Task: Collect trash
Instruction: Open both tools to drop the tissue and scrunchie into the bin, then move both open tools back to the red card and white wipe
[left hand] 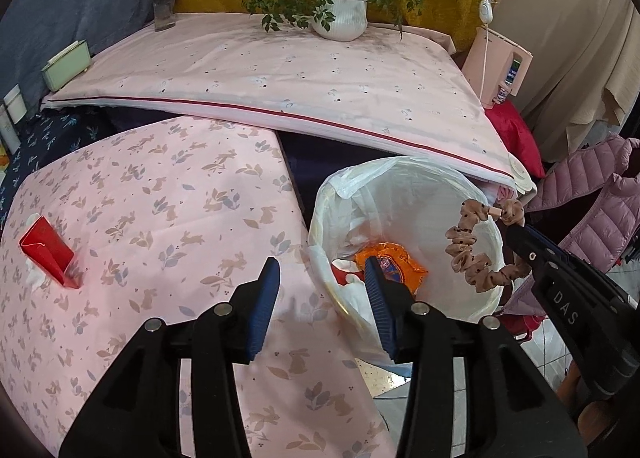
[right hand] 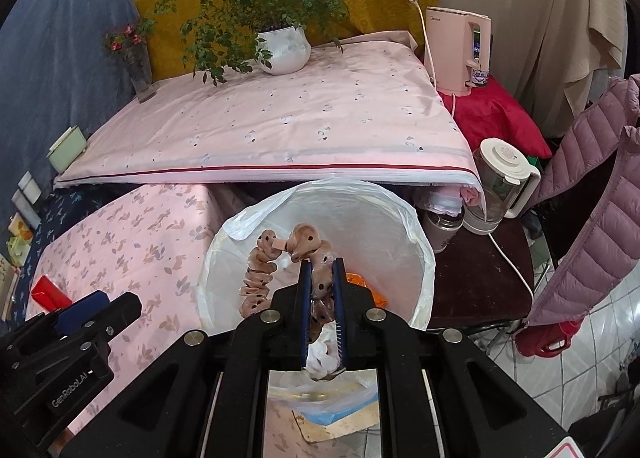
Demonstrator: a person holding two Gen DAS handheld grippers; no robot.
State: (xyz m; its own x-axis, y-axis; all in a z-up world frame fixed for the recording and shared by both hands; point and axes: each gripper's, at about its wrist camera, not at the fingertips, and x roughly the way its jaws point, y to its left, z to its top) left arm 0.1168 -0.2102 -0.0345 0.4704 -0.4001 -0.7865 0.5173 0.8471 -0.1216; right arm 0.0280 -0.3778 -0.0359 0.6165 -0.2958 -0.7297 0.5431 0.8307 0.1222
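**Hair tie over the bin, carton left on the cloth**

Right gripper (right hand: 323, 298) pinched narrowly on a tan dotted hair tie (right hand: 264, 270), the loop dangling ahead of and below the fingertips, inside the mouth of the white lined bin (right hand: 420, 258). Left gripper (left hand: 320, 298) partly open and empty, hovering over the near rim of the same bin, straddling the edge between the pink rabbit-print cloth (left hand: 160, 198) and the liner. Below and just beyond its right finger, an orange wrapper (left hand: 400, 262) lying in the bin. Well off to its left, a red carton (left hand: 50, 254) resting on the cloth beside crumpled white tissue (probably the next pickup).

Risks from here, as judged:

- Snagging: a fabric loop, soft and stretchy, likely to cling to the ribbed blue pads on release and ride back out of the bin.
- Draping: part of the loop close to the far rim; released while swinging, liable to hang over the liner edge.
- Collision: both grippers crowded at the bin; a hasty swing by either could knock the other.
- Dragging: a low sweep leftward toward the carton could bunch the cloth.
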